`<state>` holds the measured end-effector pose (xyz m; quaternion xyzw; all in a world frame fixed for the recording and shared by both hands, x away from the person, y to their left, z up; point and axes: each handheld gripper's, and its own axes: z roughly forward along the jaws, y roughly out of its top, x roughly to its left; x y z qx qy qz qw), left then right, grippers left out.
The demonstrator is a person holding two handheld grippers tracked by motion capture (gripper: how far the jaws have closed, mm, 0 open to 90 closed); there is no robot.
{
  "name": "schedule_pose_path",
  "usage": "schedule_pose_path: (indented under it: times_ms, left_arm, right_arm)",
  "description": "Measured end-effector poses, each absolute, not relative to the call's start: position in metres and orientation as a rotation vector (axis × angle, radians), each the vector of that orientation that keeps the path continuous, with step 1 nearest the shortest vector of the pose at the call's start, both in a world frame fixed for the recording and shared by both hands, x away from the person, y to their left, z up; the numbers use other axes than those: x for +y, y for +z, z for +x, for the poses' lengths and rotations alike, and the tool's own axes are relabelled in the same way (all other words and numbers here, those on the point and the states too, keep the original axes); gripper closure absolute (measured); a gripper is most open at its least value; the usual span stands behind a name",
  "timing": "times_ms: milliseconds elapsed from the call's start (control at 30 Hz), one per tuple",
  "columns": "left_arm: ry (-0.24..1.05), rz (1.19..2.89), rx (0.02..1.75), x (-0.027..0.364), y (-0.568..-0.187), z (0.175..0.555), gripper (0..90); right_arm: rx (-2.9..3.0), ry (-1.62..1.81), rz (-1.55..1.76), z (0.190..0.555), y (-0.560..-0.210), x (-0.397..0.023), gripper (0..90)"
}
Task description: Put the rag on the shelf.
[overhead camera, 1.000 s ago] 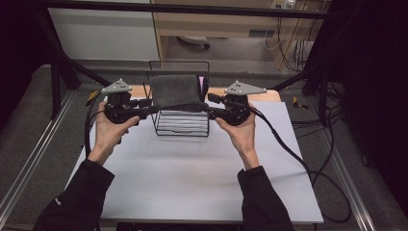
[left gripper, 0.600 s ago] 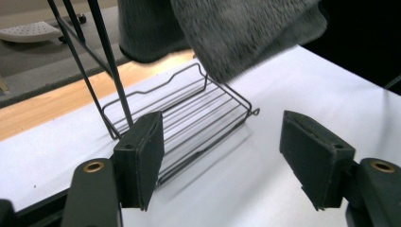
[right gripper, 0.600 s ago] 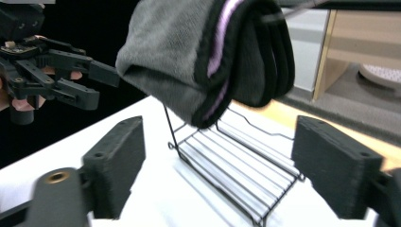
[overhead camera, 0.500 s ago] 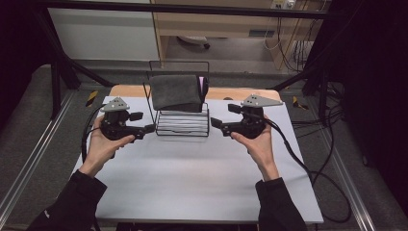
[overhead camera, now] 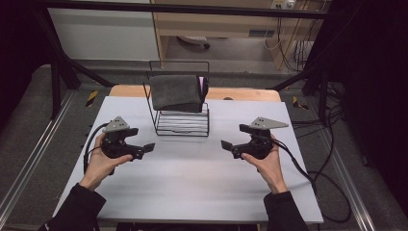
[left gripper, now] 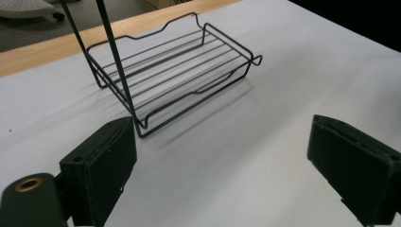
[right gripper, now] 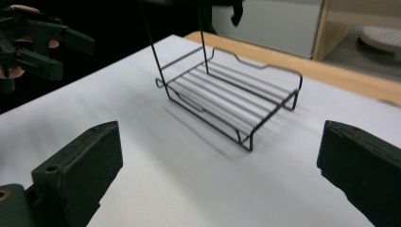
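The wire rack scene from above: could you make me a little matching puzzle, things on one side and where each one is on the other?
Things:
1. grey cloth
2. wire rack
3. left gripper
4. right gripper

Places:
A. in a hand, right of the rack
B. draped over the rack's top bar
C. in a hand, left of the rack
D. standing on the white table top

Pairs: 1-B, 2-D, 3-C, 4-A

A wire rack (overhead camera: pixel 183 122) stands on the table (overhead camera: pixel 192 192) toward its far edge, midway across. A folded cloth (overhead camera: pixel 175 93) hangs over the rack's top bar (above the bottom shelf). Nearer the person, the left gripper (overhead camera: pixel 144 148) sits left of the rack, the right gripper (overhead camera: pixel 227 145) right of it, both well apart from it.
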<state>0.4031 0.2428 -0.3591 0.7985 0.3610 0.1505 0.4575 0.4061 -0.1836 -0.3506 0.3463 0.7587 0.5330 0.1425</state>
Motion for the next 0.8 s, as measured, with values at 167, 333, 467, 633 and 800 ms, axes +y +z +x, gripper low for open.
schedule_pose_path:
  times_ms: [167,333,467,633,800]
  left_arm:
    - [0.355,1.977,0.899,0.248,-0.379,0.398,8.8]
    - [0.337,1.979,0.907,0.255,-0.397,0.39,8.8]
    - [0.325,1.978,0.922,0.262,-0.409,0.386,9.5]
    - [0.335,1.988,0.938,0.271,-0.422,0.381,9.8]
    - [0.345,1.996,0.941,0.278,-0.43,0.376,10.4]
  right_arm:
    - [2.214,1.518,1.051,0.4,-0.374,-0.191,0.8]
    - [2.249,1.498,1.084,0.393,-0.396,-0.204,0.8]
    - [2.266,1.476,1.114,0.387,-0.408,-0.216,0.8]
    - [2.287,1.454,1.123,0.38,-0.422,-0.231,0.8]
    - [2.298,1.437,1.154,0.373,-0.435,-0.245,0.8]
